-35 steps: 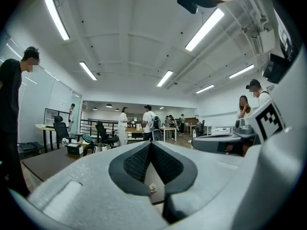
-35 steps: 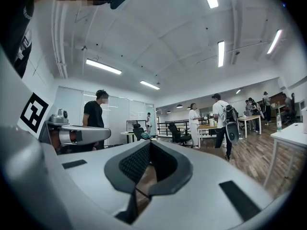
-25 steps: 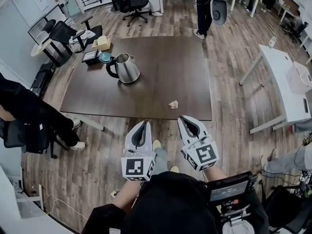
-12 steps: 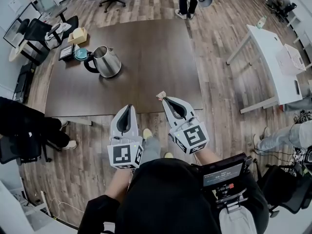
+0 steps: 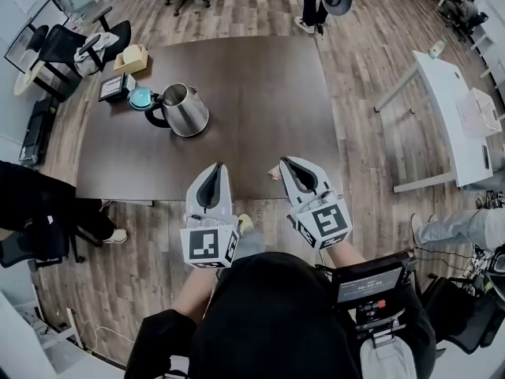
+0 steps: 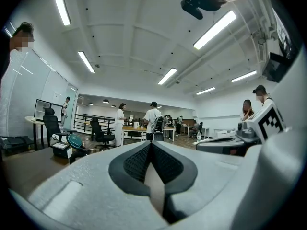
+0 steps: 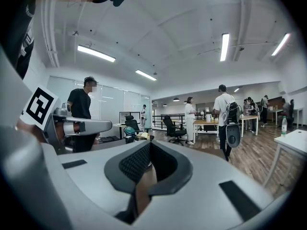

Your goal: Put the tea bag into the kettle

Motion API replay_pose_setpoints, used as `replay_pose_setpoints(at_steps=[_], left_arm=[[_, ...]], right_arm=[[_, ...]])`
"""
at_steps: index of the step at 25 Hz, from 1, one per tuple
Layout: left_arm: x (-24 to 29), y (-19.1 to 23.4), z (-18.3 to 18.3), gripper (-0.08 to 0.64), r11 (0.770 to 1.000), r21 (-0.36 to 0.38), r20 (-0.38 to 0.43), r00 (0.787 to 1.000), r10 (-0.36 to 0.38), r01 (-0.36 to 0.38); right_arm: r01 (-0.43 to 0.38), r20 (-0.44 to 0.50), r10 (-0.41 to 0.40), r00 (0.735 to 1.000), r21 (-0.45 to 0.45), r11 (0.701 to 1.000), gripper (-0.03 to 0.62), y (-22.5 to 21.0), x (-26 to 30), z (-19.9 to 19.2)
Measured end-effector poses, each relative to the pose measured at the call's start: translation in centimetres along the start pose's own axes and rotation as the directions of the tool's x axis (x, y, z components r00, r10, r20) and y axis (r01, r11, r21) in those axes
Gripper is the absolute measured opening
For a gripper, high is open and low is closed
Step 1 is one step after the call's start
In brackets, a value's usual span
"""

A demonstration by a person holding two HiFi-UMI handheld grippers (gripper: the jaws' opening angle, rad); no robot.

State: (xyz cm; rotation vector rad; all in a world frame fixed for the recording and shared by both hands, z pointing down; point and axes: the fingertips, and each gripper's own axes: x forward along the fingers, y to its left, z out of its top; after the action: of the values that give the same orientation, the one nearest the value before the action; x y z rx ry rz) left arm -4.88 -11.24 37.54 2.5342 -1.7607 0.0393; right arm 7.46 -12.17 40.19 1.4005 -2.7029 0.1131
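Left gripper (image 5: 215,166), right gripper (image 5: 285,163) moved up to dark table (image 5: 260,93) edge, jaws clenched empty; wood floor (image 5: 371,133) around

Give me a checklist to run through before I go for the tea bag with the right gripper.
1. Small pale tea bag lying free on the dark brown table, near its front edge: ok.
2. Right gripper close to the bag: ok, its tip is just beside it.
3. Right gripper's jaws apart for the grasp: not ok, they are shut and empty.
4. Left gripper out of the way: ok, shut, empty, off to the bag's left.
5. Shiny steel kettle with a black handle upright on the table: ok.
6. Kettle's mouth open to take the bag: cannot tell.
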Motion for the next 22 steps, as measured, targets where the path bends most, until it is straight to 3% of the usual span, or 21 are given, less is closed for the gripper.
replay_pose_setpoints(at_steps=[14,22], left_arm=[[4.9,6.3,-1.0,-0.015,0.999,-0.018,-0.024,0.999,-0.031,0.031],[7.3,7.5,-1.4,-0.015,0.997,-0.033,-0.024,0.997,-0.077,0.076]], right_arm=[[0.060,-0.064,-0.061,0.996,-0.018,0.998,0.005,-2.2,6.3,-1.8],[0.095,-0.078,-0.097,0.992,-0.033,0.995,0.005,-2.7,7.9,-1.7]])
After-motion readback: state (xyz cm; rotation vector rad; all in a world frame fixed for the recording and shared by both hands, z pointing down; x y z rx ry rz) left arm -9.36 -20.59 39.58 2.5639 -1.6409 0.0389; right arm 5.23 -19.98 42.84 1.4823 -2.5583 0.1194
